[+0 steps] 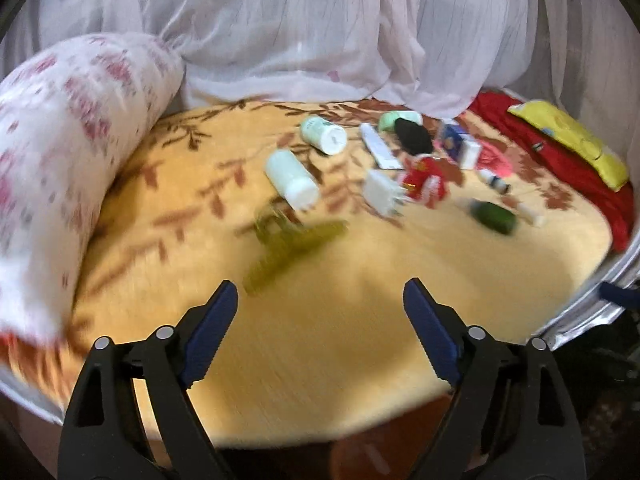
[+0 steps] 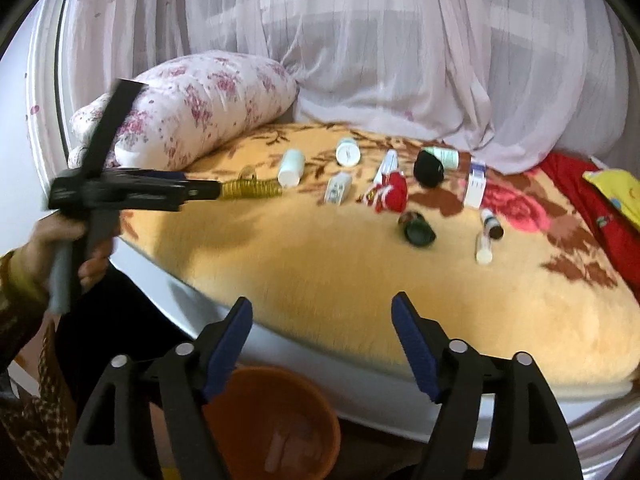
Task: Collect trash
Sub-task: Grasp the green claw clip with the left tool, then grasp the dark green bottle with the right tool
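Now we've got both grippers gaping, left gripper [image 1: 320, 300] with a green clip [image 1: 288, 248] just ahead, right gripper [image 2: 322, 316] above an orange bin [image 2: 276, 420].

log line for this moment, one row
left gripper open, short of green hair clip | right gripper open, orange bin below | nothing held

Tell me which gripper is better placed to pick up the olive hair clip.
Left gripper. Its open fingers sit just short of the hair clip on the blanket; the right gripper hangs off the bed edge, above the orange bucket.
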`<state>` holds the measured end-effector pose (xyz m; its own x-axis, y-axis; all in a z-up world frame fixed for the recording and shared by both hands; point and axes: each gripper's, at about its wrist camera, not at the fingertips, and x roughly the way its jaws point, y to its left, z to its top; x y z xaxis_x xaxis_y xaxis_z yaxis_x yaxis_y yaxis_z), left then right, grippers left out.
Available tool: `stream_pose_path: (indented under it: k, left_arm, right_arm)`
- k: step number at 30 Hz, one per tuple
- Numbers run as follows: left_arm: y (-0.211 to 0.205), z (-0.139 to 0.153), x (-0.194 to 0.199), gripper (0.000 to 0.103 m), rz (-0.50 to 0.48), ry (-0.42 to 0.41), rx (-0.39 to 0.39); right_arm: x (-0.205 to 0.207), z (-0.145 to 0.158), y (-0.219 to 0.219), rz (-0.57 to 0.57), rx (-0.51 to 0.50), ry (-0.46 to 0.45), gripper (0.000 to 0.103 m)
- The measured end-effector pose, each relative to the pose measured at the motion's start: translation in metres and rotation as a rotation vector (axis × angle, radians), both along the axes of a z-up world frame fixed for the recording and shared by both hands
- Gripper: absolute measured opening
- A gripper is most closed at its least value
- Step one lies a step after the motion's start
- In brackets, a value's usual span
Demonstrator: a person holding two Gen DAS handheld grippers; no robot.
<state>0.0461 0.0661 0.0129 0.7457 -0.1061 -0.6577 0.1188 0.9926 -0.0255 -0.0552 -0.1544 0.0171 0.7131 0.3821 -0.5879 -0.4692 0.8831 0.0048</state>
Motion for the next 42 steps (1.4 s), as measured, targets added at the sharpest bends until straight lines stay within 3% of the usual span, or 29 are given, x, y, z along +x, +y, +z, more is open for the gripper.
stream_pose_path:
  k: [7,13,14,15,18,27,37,42]
  left_arm:
    - [0.019,-0.019,0.075,0.086,-0.090,0.053,0.079]
    - [0.007,-0.044,0.102,0.087,-0.159,0.136,0.166]
    - [0.004,-0.046,0.102,0.079,-0.163,0.142,0.170]
    - [0.003,-0.046,0.102,0.057,-0.174,0.145,0.162]
    - [0.001,-0.043,0.094,0.047,-0.137,0.149,0.103]
    - [-0.028,-0.025,0.030,0.047,-0.109,0.062,0.013]
    - [-0.033,-0.013,-0.012,0.047,-0.093,0.036,-0.059]
    - [-0.035,-0.012,-0.022,0.047,-0.090,0.019,-0.058]
  right_arm:
    - [0.009,-0.002,-0.002,-0.003,0.007,-0.020,0.075]
    - [0.021,-0.009,-0.004,-0.026,-0.001,0.003,0.075]
    - [0.022,-0.010,-0.005,-0.027,0.000,0.006,0.075]
    - [0.024,-0.011,-0.005,-0.029,0.000,0.009,0.075]
    - [0.031,-0.014,-0.005,-0.045,-0.009,0.019,0.075]
    - [0.082,-0.011,-0.008,-0.105,-0.058,-0.027,0.075]
    - [0.146,-0.023,0.005,-0.152,-0.106,-0.002,0.075]
    - [0.172,-0.037,0.010,-0.167,-0.134,0.064,0.073]
